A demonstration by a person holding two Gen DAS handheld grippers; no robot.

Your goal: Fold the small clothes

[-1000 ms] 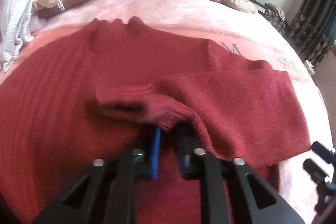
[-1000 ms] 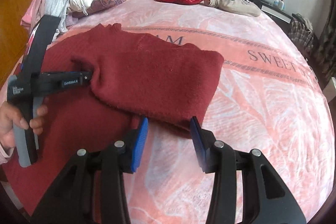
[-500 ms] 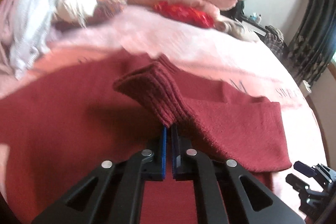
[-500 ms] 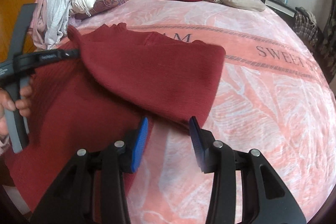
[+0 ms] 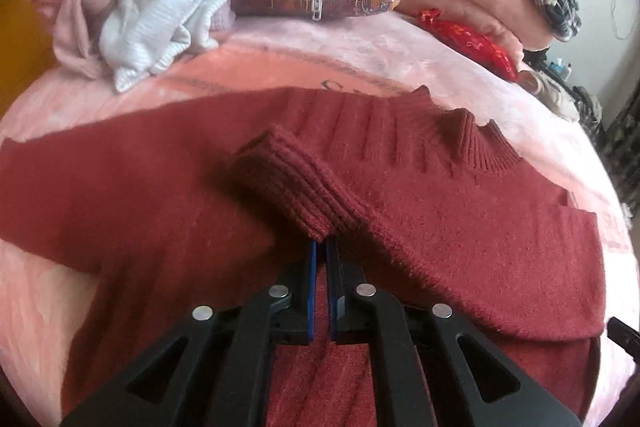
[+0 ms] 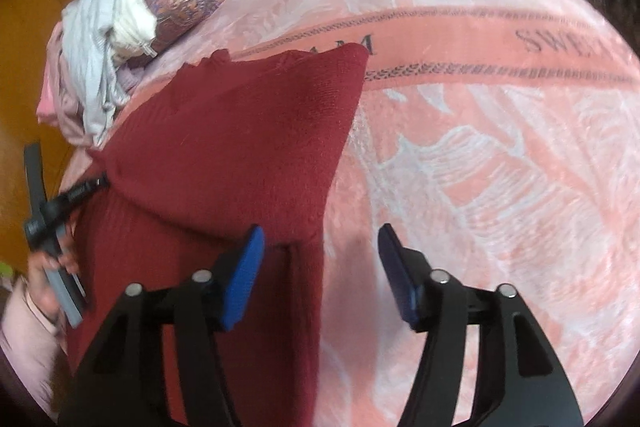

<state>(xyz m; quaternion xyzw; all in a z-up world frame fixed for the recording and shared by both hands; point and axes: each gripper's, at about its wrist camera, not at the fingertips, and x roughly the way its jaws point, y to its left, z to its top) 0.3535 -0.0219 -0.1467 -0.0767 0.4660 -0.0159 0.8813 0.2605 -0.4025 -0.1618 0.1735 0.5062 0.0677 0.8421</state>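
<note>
Black gripper (image 5: pixel 320 247) frames, blue pads (image 6: pixel 244 277), silver screws, pink sleeve (image 6: pixel 24 343)

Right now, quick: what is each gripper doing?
Left gripper: shut on the sweater cuff.
Right gripper: open, holding nothing, above the sweater edge.

left hand-held gripper (image 5: pixel 321 251) | pinching ribbed cuff (image 5: pixel 288 183) | above red sweater (image 5: pixel 460 223)

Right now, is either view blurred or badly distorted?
Left wrist: sharp on the sweater, with fisheye bending at the edges. Right wrist: motion blur, the hand smeared and the blanket lettering soft and curved by the fisheye.
</note>
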